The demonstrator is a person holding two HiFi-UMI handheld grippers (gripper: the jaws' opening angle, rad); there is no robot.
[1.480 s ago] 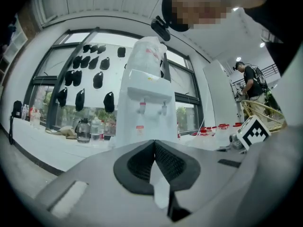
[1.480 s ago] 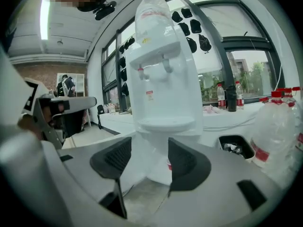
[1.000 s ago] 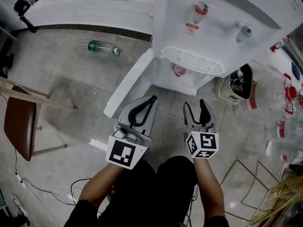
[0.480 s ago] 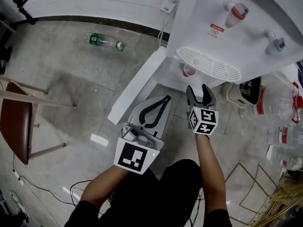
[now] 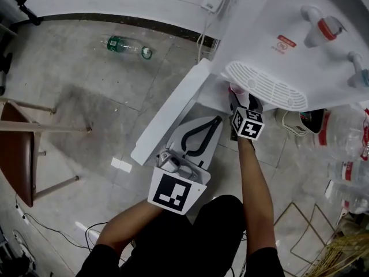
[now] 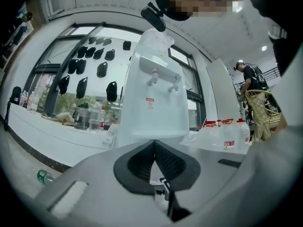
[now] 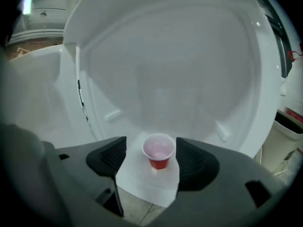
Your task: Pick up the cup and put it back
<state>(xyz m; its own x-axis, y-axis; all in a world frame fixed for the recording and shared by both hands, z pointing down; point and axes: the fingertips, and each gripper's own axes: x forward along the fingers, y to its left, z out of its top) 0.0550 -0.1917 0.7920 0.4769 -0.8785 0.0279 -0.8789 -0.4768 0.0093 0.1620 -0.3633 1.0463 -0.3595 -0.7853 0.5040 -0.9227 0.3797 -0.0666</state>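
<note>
- Two hand-held grippers work in front of a white water dispenser, whose lower cabinet door hangs open to the left
- Upright on the white shelf inside that low compartment stands the red cup, tucked in beneath the drip grille
- Reaching in and angled downward, the right hand-held gripper has just been opening its jaws; they stand wide on either side of the cup, pads clear of its wall, likely so they can pass the rim before closing
- Nearer the person, by the open door, the left hand-held gripper has its jaws pressed together on nothing, apparently parked out of the way
- Grey tiled floor surrounds the dispenser: a green bottle lies on its side far left, a brown chair stands at the left edge, clear water bottles crowd the right
</note>
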